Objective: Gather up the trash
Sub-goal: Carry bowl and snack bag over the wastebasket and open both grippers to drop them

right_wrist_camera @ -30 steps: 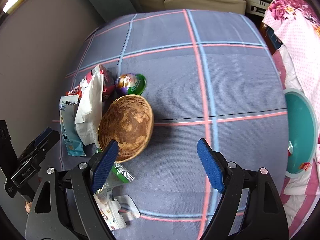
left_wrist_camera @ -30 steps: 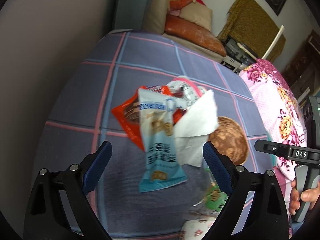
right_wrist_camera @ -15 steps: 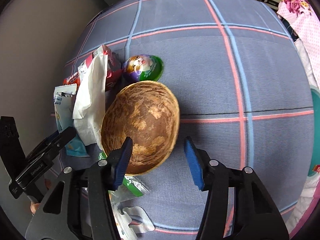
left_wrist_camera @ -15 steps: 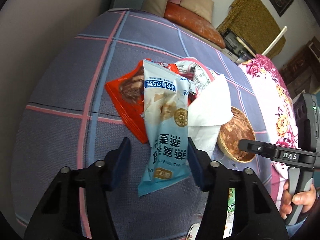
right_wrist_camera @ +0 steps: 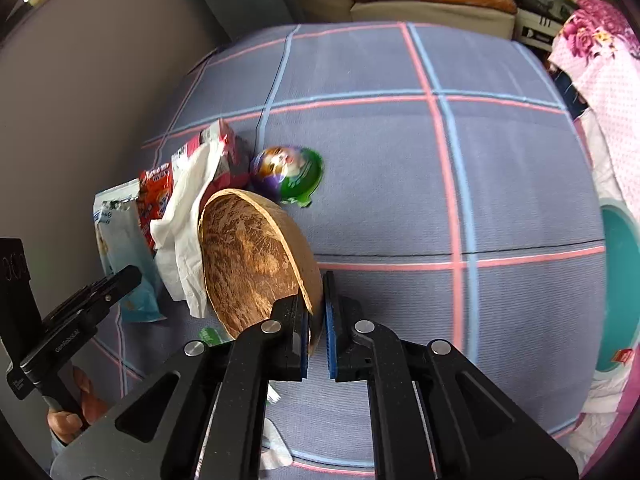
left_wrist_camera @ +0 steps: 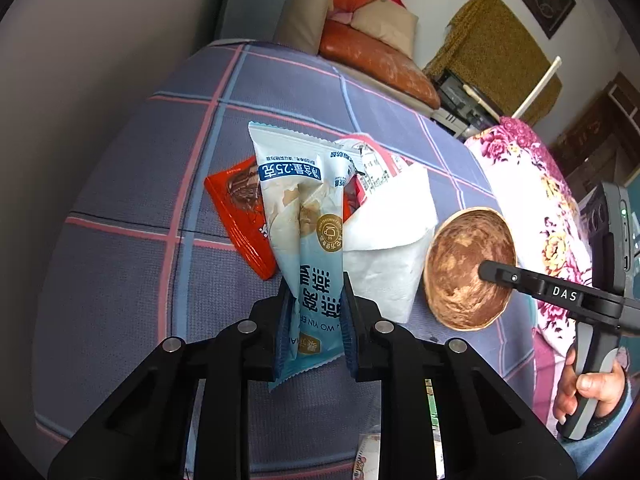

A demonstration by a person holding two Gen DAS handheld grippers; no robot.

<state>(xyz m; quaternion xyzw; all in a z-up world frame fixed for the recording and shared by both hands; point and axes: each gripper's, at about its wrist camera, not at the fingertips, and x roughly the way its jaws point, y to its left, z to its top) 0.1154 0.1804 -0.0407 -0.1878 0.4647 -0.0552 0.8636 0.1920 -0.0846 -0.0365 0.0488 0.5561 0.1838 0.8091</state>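
Left of the coconut shell (left_wrist_camera: 468, 268), the left gripper (left_wrist_camera: 314, 328) has just closed on the pale blue wrapper (left_wrist_camera: 304, 236); thin film may slip. The right gripper (right_wrist_camera: 317, 320) has just clamped the shell's near rim; the tilted shell may twist free.

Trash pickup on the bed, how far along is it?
Early. Nothing looks collected yet. In hand: the left gripper has just closed on the blue wrapper, and the right gripper has closed on the rim of the coconut bowl, which is tipped up. Left on the bedspread: the orange wrapper, the tissue, the red packet and the round cup.
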